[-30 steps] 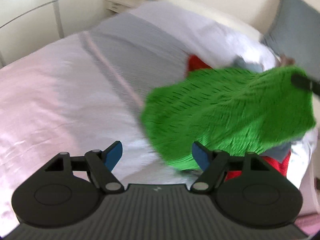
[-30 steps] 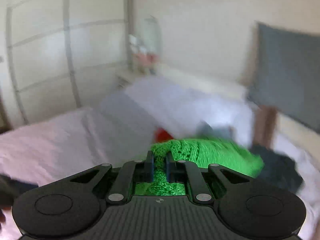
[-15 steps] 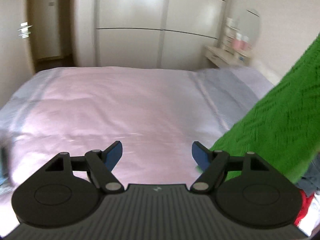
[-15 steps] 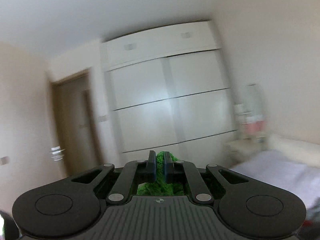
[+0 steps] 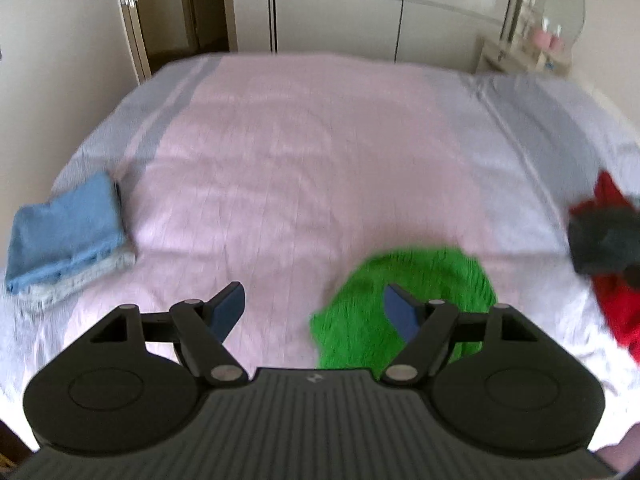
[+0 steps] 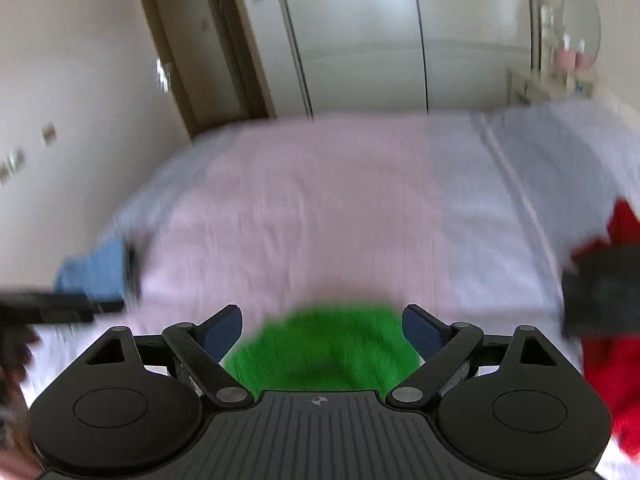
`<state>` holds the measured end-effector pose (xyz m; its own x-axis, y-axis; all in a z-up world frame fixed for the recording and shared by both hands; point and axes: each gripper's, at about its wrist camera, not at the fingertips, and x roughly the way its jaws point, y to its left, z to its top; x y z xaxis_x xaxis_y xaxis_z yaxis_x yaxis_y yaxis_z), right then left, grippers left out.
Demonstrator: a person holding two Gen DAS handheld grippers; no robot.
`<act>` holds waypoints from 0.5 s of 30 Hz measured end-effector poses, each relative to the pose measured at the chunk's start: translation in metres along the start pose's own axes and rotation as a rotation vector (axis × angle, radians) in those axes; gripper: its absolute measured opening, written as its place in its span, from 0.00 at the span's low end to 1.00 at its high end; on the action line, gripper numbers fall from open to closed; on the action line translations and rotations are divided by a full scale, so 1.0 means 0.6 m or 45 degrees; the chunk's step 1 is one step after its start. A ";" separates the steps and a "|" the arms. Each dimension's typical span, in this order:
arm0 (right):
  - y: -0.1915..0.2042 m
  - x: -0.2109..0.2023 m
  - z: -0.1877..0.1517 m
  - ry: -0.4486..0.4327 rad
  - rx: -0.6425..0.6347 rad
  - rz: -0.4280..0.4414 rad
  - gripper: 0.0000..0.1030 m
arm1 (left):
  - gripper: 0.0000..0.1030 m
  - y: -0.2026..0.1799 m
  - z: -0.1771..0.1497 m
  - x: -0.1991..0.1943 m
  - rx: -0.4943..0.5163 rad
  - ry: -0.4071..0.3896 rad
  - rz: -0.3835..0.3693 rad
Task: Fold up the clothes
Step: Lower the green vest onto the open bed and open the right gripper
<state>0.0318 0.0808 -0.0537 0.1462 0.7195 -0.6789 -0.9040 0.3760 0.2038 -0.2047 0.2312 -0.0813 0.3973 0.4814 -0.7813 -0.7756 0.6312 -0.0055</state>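
Both tools are released, their blue pads spread wide with nothing between them.

The left tool (image 5: 314, 310) hovers over the bed (image 5: 320, 152). The green sweater (image 5: 424, 280) lies bunched in a heap on the pink sheet, under and just ahead of this tool's right finger, which crosses in front of the knit; whether the pad touches it cannot be told. Well off to this tool's left, near the bed's edge, sits a folded blue stack (image 5: 68, 236), a darker blue piece on top of a paler one. Far to its right lies a pile of red cloth (image 5: 616, 308) with a dark grey garment (image 5: 604, 240) on top.

The right tool (image 6: 322, 330) hangs directly over the sweater (image 6: 324, 348), which fills the gap between its spread fingers and runs back under the tool's body. The picture is blurred, so contact cannot be judged. To this tool's left a dark bar, seemingly part of the left tool (image 6: 60, 306), reaches in at the frame's edge in front of the blue stack (image 6: 98, 270). To its right are the grey garment (image 6: 604, 292) and red cloth (image 6: 612, 384).

Ahead of both tools, beyond the bed, stand a white wardrobe (image 5: 384, 8), a door (image 5: 132, 12) to the left, and a small dresser with a round mirror (image 5: 564, 4) to the right.
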 end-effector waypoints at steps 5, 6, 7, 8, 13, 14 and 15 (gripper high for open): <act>0.035 -0.004 -0.111 0.170 -0.045 -0.027 0.87 | 0.71 -0.023 -0.053 -0.011 0.023 0.056 -0.015; 0.042 -0.004 -0.134 0.205 -0.055 -0.033 0.87 | 0.71 -0.027 -0.063 -0.013 0.028 0.067 -0.018; 0.049 -0.005 -0.156 0.239 -0.064 -0.038 0.87 | 0.71 -0.032 -0.074 -0.015 0.033 0.079 -0.021; 0.055 -0.006 -0.173 0.265 -0.073 -0.041 0.87 | 0.71 -0.036 -0.084 -0.017 0.037 0.090 -0.024; 0.061 -0.013 -0.214 0.324 -0.128 -0.026 0.87 | 0.72 -0.067 -0.122 -0.031 0.064 0.117 -0.026; 0.063 -0.015 -0.223 0.336 -0.139 -0.023 0.87 | 0.72 -0.076 -0.126 -0.034 0.068 0.118 -0.020; 0.060 -0.017 -0.230 0.349 -0.143 -0.020 0.87 | 0.72 -0.085 -0.129 -0.037 0.071 0.121 -0.010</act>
<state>-0.0580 0.0064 -0.1368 0.0607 0.5236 -0.8498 -0.9435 0.3080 0.1225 -0.2120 0.1411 -0.1120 0.3527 0.4180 -0.8372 -0.7433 0.6686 0.0206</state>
